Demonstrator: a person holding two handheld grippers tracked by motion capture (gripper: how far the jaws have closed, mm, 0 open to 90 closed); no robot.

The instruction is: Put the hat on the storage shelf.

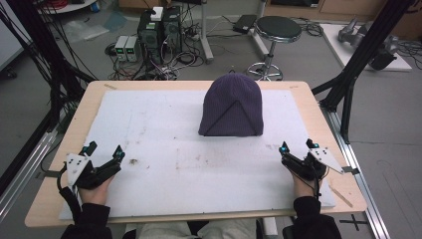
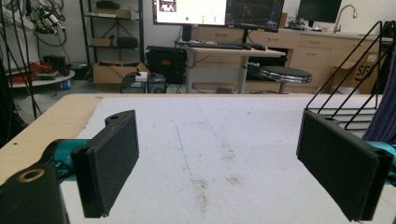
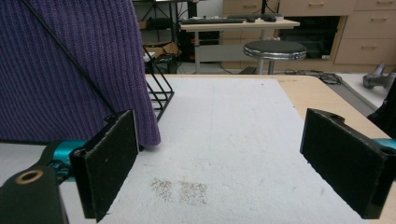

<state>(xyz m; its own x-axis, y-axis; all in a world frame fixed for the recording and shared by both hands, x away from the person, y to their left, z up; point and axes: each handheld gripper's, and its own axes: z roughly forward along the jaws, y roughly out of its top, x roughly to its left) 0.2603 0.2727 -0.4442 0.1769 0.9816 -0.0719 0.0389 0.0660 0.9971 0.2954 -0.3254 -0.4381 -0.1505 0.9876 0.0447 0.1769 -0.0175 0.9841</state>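
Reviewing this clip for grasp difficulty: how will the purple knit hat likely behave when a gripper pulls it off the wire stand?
The hat is ribbed knit, so probably floppy and light, sagging once lifted. It drapes over a thin wire stand, which may tip or drag along if the knit snags. Both grippers are open.

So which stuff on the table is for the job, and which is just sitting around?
For the job:
- purple hat, pulled over a black wire rack
- left gripper, open
- right gripper, open

Just sitting around:
- white mat
- round stool
- computer boxes on the floor
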